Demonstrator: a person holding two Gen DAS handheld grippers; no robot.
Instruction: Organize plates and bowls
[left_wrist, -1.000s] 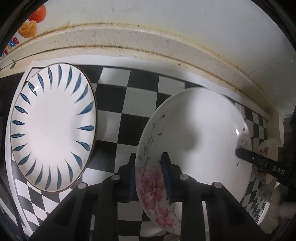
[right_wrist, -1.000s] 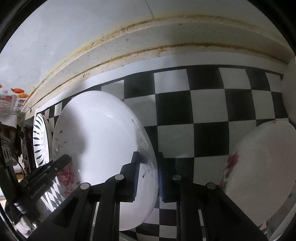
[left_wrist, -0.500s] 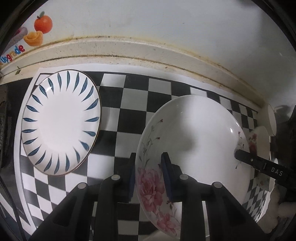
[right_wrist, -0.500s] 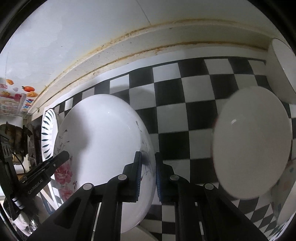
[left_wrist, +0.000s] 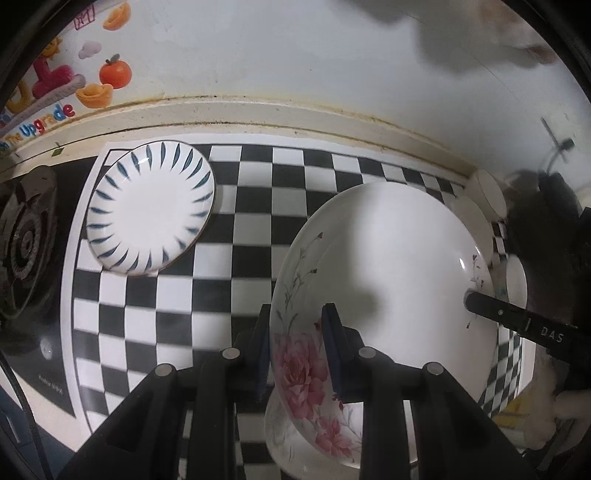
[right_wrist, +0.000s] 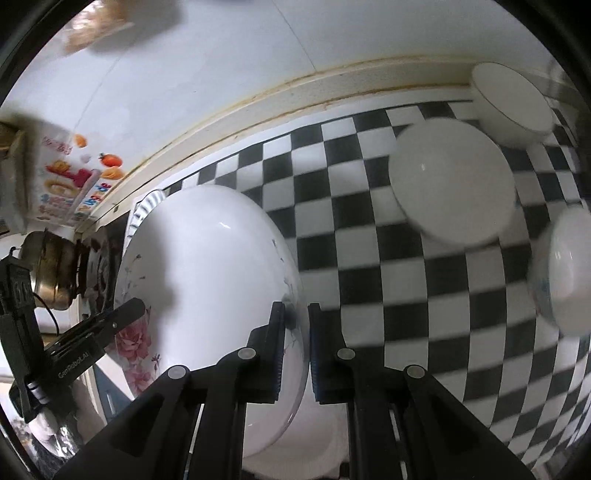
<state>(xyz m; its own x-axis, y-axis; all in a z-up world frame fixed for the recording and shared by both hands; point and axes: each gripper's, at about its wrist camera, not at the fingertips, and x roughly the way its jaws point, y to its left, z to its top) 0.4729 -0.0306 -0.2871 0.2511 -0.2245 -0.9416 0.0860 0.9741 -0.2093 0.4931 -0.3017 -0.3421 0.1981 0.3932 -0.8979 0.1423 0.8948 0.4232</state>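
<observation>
A large white bowl with pink flowers (left_wrist: 388, 266) (right_wrist: 207, 266) hangs above the checkered mat, held from both sides. My left gripper (left_wrist: 295, 314) is shut on its flowered left rim. My right gripper (right_wrist: 295, 310) is shut on the opposite rim; its black finger (left_wrist: 517, 321) shows at the bowl's right edge in the left wrist view. A white plate with blue leaf strokes (left_wrist: 151, 206) lies flat at the mat's far left. On the right lie a plain white dish (right_wrist: 452, 184), a white bowl (right_wrist: 511, 99) by the wall, and a bowl with blue marks (right_wrist: 565, 269).
The black-and-white checkered mat (left_wrist: 258, 206) covers the counter up to a stained cream ledge (left_wrist: 295, 114) and white wall. A stove burner (left_wrist: 26, 243) sits left of the mat, a brass kettle (right_wrist: 51, 269) on it. A fruit sticker (left_wrist: 55, 88) marks the wall.
Both grippers have risen with the flowered bowl between them, so the mat and blue-stroke plate look smaller and more of the wall shows. The dishes on the right have come into view.
</observation>
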